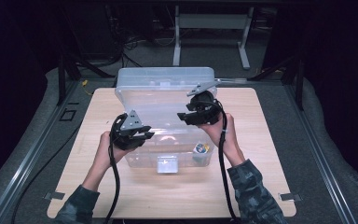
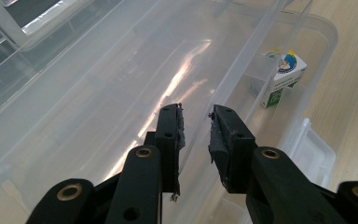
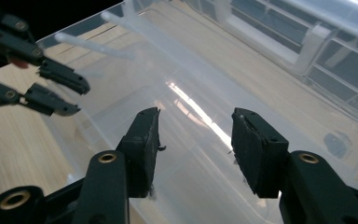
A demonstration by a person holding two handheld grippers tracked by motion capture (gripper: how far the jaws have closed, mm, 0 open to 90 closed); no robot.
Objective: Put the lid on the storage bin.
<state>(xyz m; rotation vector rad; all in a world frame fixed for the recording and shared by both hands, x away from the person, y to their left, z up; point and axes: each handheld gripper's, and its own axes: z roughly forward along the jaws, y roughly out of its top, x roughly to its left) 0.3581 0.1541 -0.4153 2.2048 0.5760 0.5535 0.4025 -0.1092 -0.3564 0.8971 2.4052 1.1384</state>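
Hands (image 1: 106, 150) at a wooden table (image 1: 261, 121) carry two black grippers over a clear plastic storage box (image 1: 165, 93) whose lid stands raised behind. From above, the left gripper (image 1: 142, 135) sits at the box's near left rim and the right gripper (image 1: 186, 116) hangs over its open middle.

The left gripper view has the jaws pinched on the thin rim wall (image 2: 196, 135), with a small carton (image 2: 283, 77) lying in the box beyond the tips.

In the right gripper view the jaws stand apart, grasping nothing, above the box floor.

The box looks light, stiff yet flexing, and slick; the rim seems the safest hold.
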